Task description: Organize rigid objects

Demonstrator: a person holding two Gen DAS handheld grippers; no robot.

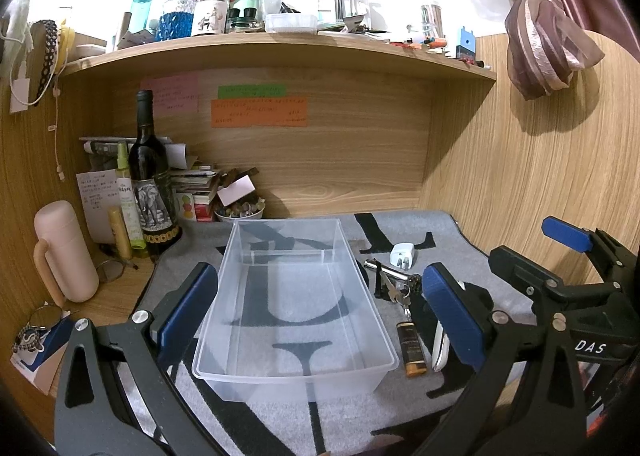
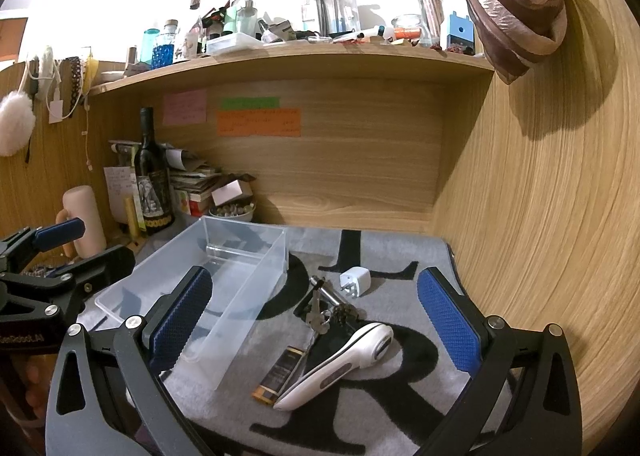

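An empty clear plastic bin (image 1: 294, 370) (image 2: 192, 352) sits on the grey mat. Right of it lie a white plug adapter (image 1: 403, 255) (image 2: 357, 281), a bunch of keys (image 1: 394, 284) (image 2: 320, 312), a brown-and-gold lighter (image 1: 412, 350) (image 2: 280, 374) and a white handheld device (image 2: 340, 364), partly hidden in the left wrist view (image 1: 439, 348). My left gripper (image 1: 320, 312) is open and empty, its fingers either side of the bin. My right gripper (image 2: 316, 326) is open and empty above the loose objects; it also shows in the left wrist view (image 1: 572, 256).
A wine bottle (image 1: 150, 180), a pink flask (image 1: 64, 252), small bottles, stacked papers and a bowl (image 1: 239, 212) crowd the back left of the desk. A wooden wall (image 2: 540, 236) stands close on the right. A cluttered shelf (image 1: 280, 44) hangs above.
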